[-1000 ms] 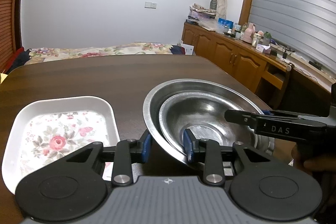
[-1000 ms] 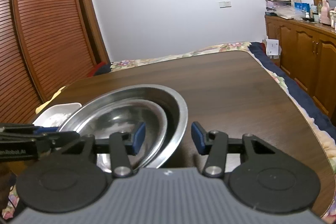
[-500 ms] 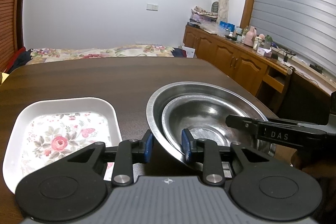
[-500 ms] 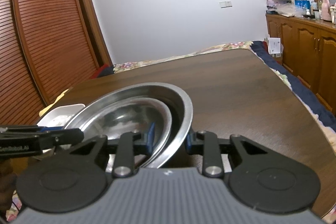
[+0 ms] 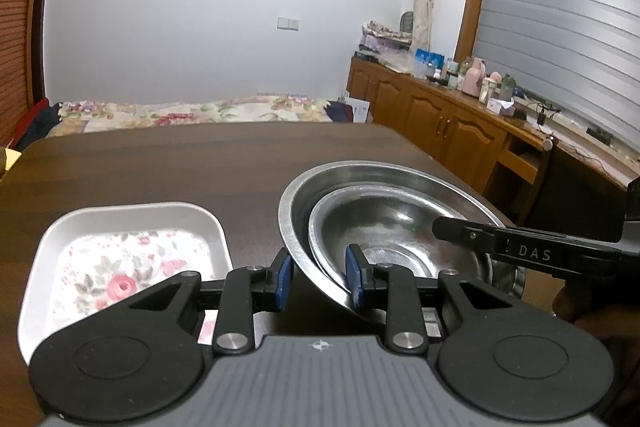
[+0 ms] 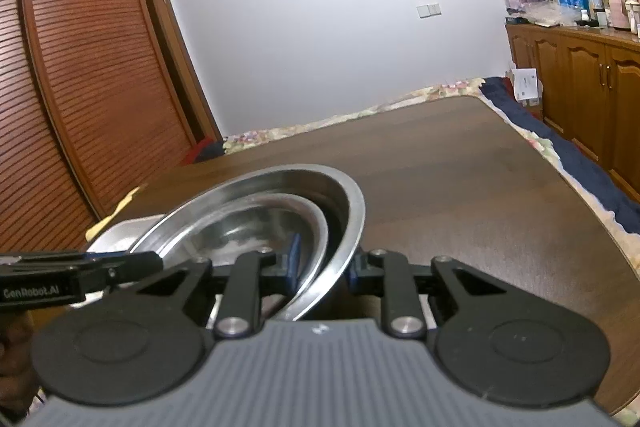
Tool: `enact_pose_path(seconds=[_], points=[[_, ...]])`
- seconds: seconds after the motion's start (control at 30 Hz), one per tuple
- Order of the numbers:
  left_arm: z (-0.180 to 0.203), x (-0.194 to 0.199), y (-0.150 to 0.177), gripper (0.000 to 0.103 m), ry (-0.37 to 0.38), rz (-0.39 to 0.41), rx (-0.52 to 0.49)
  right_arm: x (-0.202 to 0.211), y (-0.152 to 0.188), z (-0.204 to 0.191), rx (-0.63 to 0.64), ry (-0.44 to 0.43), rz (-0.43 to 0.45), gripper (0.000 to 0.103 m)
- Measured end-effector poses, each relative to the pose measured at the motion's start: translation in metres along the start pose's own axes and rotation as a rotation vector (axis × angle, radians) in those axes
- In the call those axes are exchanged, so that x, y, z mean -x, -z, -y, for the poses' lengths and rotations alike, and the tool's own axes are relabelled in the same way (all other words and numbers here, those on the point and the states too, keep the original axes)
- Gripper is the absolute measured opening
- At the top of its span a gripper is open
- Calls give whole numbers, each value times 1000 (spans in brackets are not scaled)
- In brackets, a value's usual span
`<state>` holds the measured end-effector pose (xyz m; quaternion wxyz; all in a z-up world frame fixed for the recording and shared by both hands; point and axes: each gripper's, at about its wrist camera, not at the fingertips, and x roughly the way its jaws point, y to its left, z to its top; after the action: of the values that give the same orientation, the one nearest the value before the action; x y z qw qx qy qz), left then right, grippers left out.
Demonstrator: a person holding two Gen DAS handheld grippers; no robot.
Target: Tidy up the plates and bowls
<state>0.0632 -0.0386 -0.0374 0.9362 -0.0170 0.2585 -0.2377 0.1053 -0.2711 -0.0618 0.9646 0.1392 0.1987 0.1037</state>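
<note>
Two steel bowls sit nested on the dark desk, and the change is in how they are held. The large outer bowl now has a tool on each side of its rim. The right tool has just been closing, its jaws narrowing from well apart until the blue pads press the near rims of both bowls between them. The left tool has barely altered; its jaws straddle the opposite rims, which lie against the inner pad, while the outer pad looks just clear. The smaller bowl rests inside, off-centre. The floral tray lies untouched just beside them. With both sides taken, the stack looks ready to be lifted as one.
</note>
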Motion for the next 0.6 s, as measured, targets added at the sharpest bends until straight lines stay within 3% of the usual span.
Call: enact_pose_path(seconds=[0.6], points=[[-28, 49, -20, 30, -52, 85, 1, 0, -20, -39, 63, -84, 39, 25]])
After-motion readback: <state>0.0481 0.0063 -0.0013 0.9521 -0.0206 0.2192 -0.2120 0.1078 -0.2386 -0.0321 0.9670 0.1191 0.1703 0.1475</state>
